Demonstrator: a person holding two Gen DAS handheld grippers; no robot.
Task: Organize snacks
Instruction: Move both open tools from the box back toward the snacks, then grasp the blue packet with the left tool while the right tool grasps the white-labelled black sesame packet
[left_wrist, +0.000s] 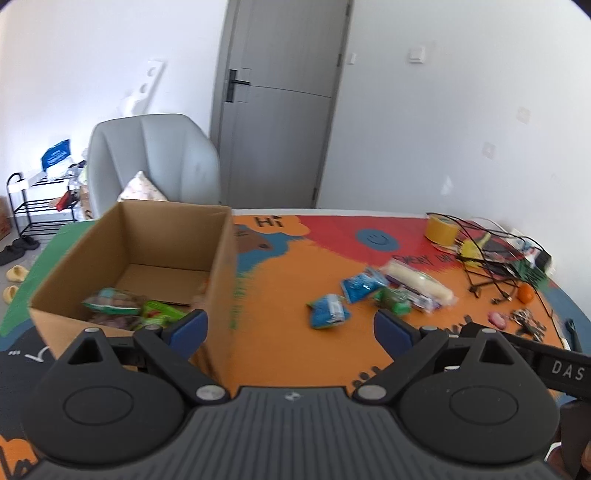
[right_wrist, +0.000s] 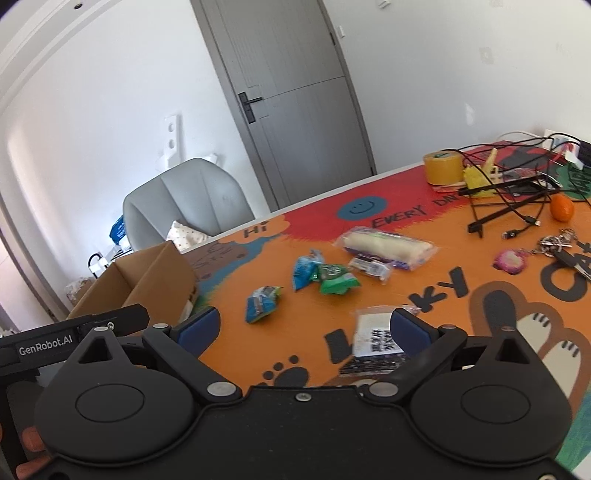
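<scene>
Snacks lie loose on the table (left_wrist: 280, 295), ahead of both hand-held grippers: a long pale roll (right_wrist: 384, 246) farthest, blue packets (left_wrist: 327, 311) and a green packet (right_wrist: 334, 278) nearer. The left hand-held gripper (left_wrist: 290, 325) and the right hand-held gripper (right_wrist: 303, 325) gape wide, empty. A cardboard box (left_wrist: 155, 236), some packets inside, sits left.

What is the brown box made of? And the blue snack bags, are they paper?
The brown box looks like plain matte cardboard: dull brown walls with folded flaps. The blue snack bags look like thin shiny plastic film, crinkled and catching light, so probably not paper.
</scene>
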